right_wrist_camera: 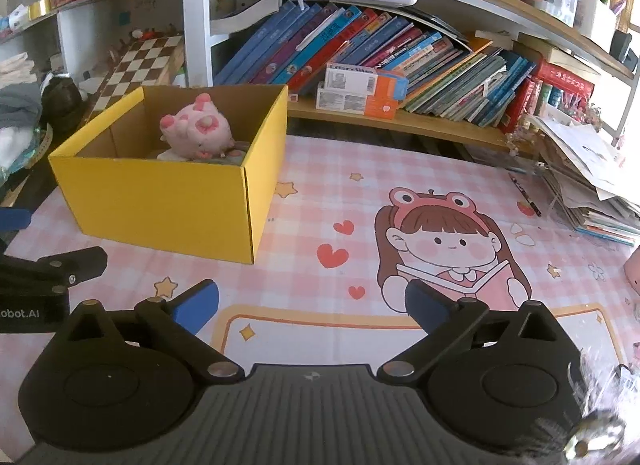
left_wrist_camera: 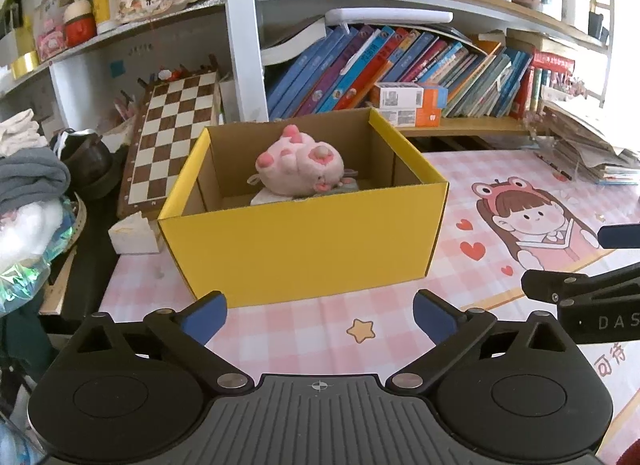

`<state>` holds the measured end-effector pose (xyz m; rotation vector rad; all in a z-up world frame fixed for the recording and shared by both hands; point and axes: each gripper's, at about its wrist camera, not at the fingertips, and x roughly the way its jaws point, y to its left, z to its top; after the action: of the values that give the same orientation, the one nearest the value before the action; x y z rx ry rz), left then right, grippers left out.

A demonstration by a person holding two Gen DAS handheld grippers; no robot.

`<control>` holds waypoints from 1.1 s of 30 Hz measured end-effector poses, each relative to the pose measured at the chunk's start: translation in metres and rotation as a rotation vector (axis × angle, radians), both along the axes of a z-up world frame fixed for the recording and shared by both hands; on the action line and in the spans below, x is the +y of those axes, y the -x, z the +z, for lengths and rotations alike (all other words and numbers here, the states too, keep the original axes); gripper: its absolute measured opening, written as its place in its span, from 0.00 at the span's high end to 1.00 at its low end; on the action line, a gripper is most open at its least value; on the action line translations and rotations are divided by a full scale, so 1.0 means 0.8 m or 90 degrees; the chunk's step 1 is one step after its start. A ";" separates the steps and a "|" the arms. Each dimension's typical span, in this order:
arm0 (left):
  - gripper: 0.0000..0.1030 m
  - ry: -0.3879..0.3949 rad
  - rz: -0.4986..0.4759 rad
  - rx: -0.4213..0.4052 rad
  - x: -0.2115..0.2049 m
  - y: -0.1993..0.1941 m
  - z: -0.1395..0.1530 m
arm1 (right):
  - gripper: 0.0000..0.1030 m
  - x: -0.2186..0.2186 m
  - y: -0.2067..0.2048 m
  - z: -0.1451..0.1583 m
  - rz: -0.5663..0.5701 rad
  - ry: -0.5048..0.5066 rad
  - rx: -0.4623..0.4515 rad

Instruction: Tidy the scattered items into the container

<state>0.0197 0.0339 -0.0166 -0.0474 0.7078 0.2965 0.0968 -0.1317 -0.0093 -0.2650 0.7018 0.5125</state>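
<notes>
A yellow cardboard box [left_wrist_camera: 304, 249] stands open on the pink checked desk mat [left_wrist_camera: 304, 329]. Inside it a pink plush toy [left_wrist_camera: 298, 165] lies on its back over a white and a grey item. My left gripper [left_wrist_camera: 320, 305] hovers just in front of the box's near wall, open, with only the mat between its blue pads. In the right wrist view the box [right_wrist_camera: 168, 201] is at the left with the plush [right_wrist_camera: 196, 129] in it. My right gripper [right_wrist_camera: 312, 297] is open over the mat's cartoon girl print, holding nothing. A pink object [right_wrist_camera: 634, 269] shows at the right edge.
A shelf of leaning books [right_wrist_camera: 360, 49] runs behind the mat, with two small cartons [right_wrist_camera: 360, 91] on it. A chessboard [left_wrist_camera: 172, 137] and a white block [left_wrist_camera: 134, 237] stand left of the box, beside piled clothes [left_wrist_camera: 28, 177]. Stacked papers [right_wrist_camera: 588, 177] and a pencil [right_wrist_camera: 524, 193] lie at the right.
</notes>
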 end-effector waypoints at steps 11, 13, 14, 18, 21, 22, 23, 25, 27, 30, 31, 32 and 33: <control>0.00 0.006 -0.005 0.002 -0.001 0.002 -0.002 | 0.02 0.004 0.003 -0.004 0.009 0.013 0.007; 0.00 0.005 -0.010 0.003 -0.003 0.002 -0.001 | 0.02 0.006 0.003 -0.004 0.012 0.017 0.007; 0.00 0.004 -0.012 0.003 -0.004 0.002 -0.001 | 0.02 0.006 0.004 -0.004 0.014 0.018 0.007; 0.00 0.004 -0.019 0.003 -0.005 0.002 0.000 | 0.02 0.006 0.005 -0.004 0.013 0.019 0.001; 0.00 0.009 -0.020 0.003 -0.004 0.002 0.000 | 0.02 0.004 0.004 -0.003 0.008 0.017 0.000; 0.00 0.012 -0.020 0.003 -0.004 0.002 0.000 | 0.02 0.004 0.004 -0.002 0.007 0.016 0.000; 0.00 0.015 -0.019 0.003 -0.003 0.002 0.000 | 0.02 0.004 0.003 -0.002 0.006 0.016 0.000; 0.00 0.019 -0.017 0.002 -0.003 0.003 -0.001 | 0.02 0.004 0.003 -0.002 0.006 0.016 0.000; 0.00 0.020 -0.016 0.003 -0.002 0.003 -0.001 | 0.02 0.004 0.004 -0.002 0.005 0.015 -0.001; 0.00 0.022 -0.018 0.004 -0.003 0.002 -0.001 | 0.02 0.005 0.004 -0.002 0.005 0.015 -0.001; 0.00 0.022 -0.019 0.004 -0.003 0.003 -0.001 | 0.02 0.005 0.004 -0.002 0.004 0.015 -0.002; 0.00 0.021 -0.021 0.003 -0.003 0.003 -0.001 | 0.02 0.005 0.005 -0.002 0.004 0.015 -0.002; 0.00 0.021 -0.022 0.002 -0.004 0.003 -0.001 | 0.02 0.005 0.005 -0.002 0.004 0.015 -0.002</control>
<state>0.0175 0.0309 -0.0174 -0.0655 0.7162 0.2522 0.0930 -0.1278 -0.0109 -0.2900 0.7038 0.5099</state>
